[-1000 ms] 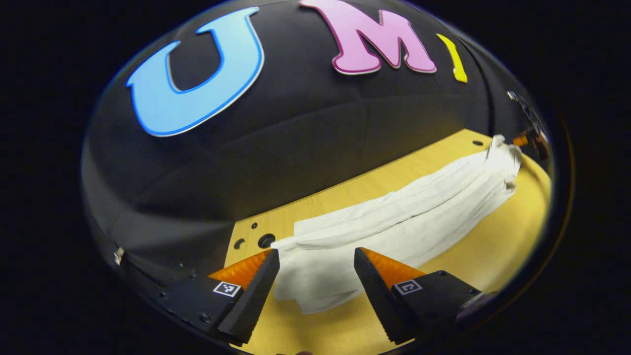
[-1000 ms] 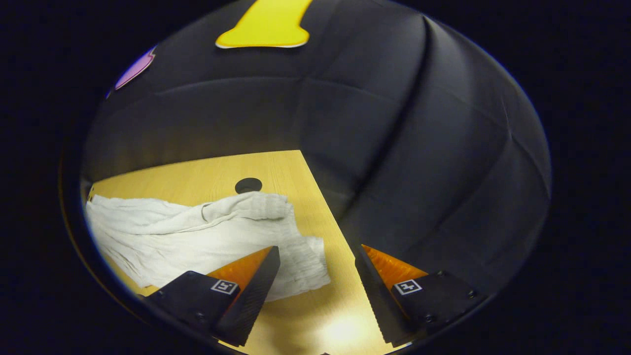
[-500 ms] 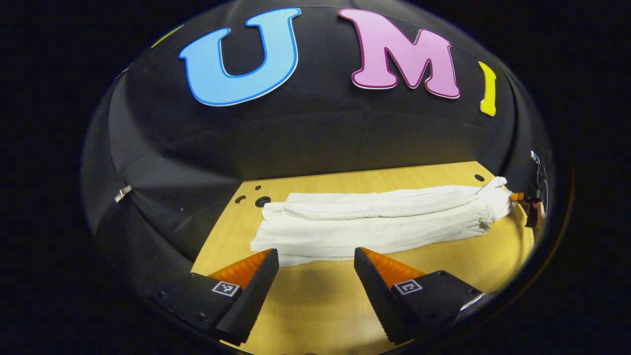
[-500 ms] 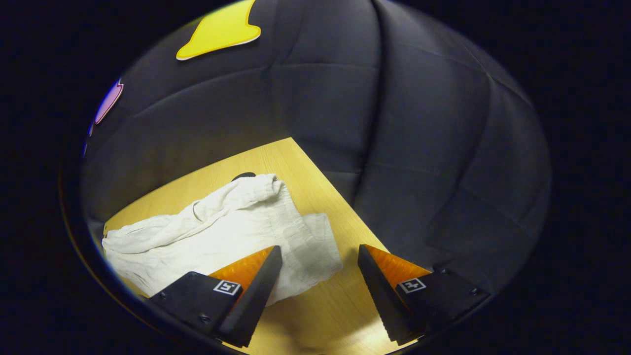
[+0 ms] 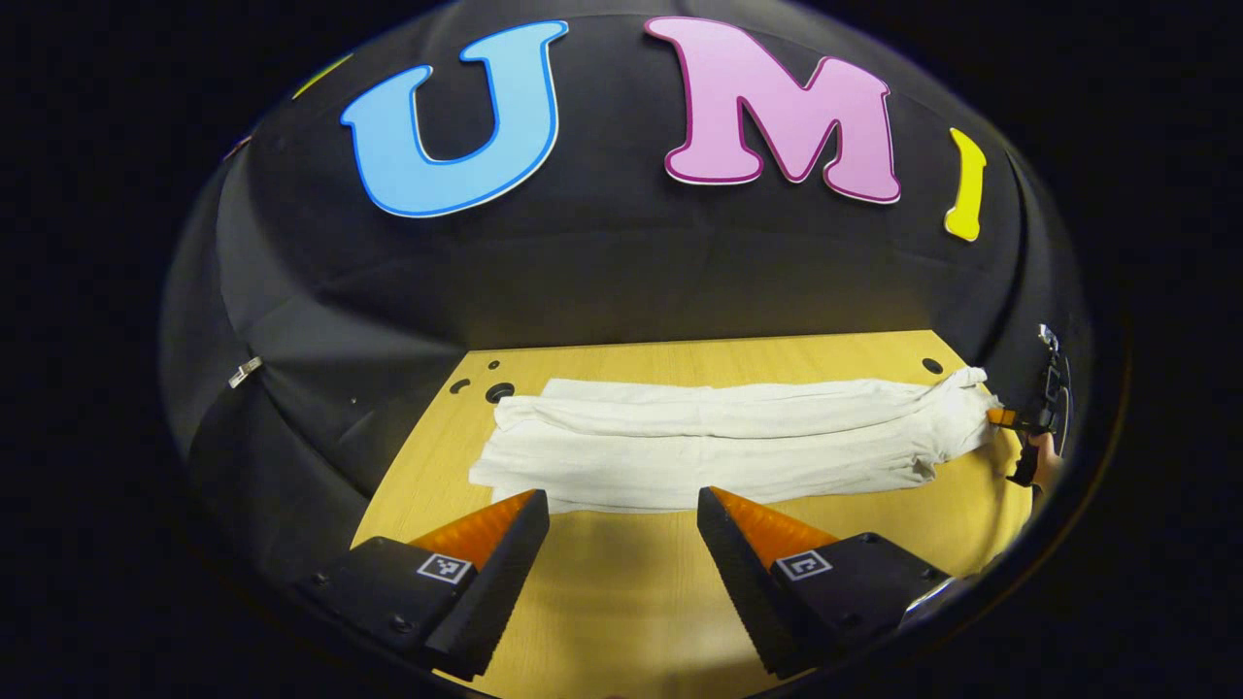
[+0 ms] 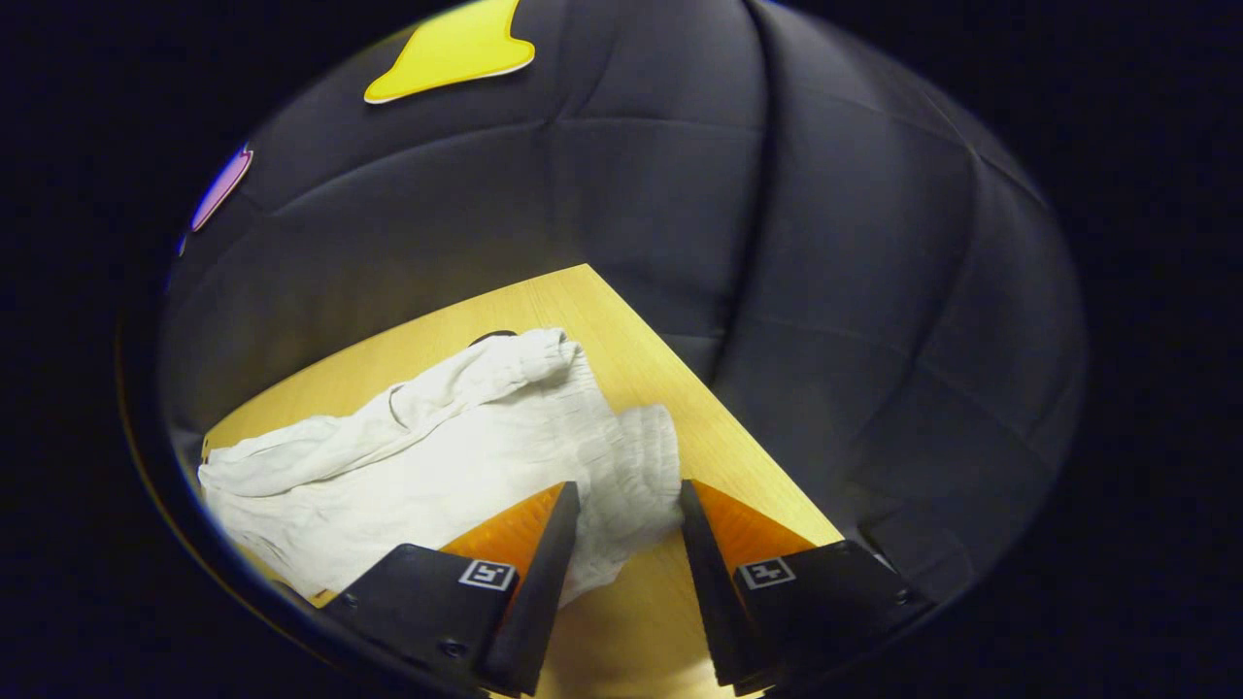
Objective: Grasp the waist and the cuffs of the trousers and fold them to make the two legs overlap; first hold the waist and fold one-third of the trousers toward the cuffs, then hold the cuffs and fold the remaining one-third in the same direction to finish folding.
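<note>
The long white crinkled-cloth trousers (image 5: pixel 719 442) are laid along the wooden table's (image 5: pixel 621 602) far edge, the left gripper (image 5: pixel 621 505) held spread short of them and the right gripper (image 6: pixel 626 500) half-closed around their waist (image 6: pixel 641 466).

The left gripper view looks level across the counter (image 5: pixel 621 592) from the near edge toward the booth wall, fairly far back. The right gripper view sits close, angled down. Both share the trousers (image 5: pixel 719 442) (image 6: pixel 437 466).
</note>
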`<state>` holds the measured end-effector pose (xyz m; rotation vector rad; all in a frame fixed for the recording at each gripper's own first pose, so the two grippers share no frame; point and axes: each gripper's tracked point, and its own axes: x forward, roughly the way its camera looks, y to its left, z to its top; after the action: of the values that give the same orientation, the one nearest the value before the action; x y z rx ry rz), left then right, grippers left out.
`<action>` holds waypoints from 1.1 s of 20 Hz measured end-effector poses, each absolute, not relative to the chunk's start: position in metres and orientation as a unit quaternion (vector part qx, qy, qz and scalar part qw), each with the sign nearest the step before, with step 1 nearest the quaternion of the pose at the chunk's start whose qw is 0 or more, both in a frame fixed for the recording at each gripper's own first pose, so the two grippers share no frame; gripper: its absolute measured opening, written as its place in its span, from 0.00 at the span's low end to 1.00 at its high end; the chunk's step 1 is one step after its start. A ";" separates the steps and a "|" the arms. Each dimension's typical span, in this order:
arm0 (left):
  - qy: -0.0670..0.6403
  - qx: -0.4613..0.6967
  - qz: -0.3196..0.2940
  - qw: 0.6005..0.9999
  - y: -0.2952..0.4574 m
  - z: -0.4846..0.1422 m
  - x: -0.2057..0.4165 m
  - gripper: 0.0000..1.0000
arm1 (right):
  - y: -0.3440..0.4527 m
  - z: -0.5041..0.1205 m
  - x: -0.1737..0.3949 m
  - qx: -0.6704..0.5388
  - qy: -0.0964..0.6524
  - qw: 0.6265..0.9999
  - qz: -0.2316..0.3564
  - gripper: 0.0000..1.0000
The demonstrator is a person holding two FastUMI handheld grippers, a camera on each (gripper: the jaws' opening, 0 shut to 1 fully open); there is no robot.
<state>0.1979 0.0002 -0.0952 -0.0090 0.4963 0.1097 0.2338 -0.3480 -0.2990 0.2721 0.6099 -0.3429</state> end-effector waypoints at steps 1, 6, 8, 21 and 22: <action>0.246 -0.003 0.056 0.968 0.000 -0.091 0.199 0.98 | -0.343 -0.302 0.235 0.154 0.299 0.927 -0.169 0.62; 0.234 -0.006 0.050 0.971 0.009 -0.077 0.192 0.98 | -0.333 -0.303 0.233 0.173 0.314 0.920 -0.160 0.30; 0.236 -0.018 0.053 0.970 0.021 -0.080 0.191 0.98 | -0.332 -0.299 0.233 0.161 0.317 0.921 -0.157 0.29; 0.246 -0.075 0.064 0.964 0.121 -0.126 0.164 0.98 | -0.292 -0.154 0.221 0.008 0.209 0.969 -0.131 0.17; 0.246 -0.076 0.064 0.964 0.128 -0.129 0.163 0.98 | -0.292 -0.158 0.222 0.012 0.207 0.970 -0.129 0.17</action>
<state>0.1625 0.1280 -0.1292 -0.1534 0.4973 0.1298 0.2218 -0.2922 -0.1584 0.0239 0.4185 -0.2606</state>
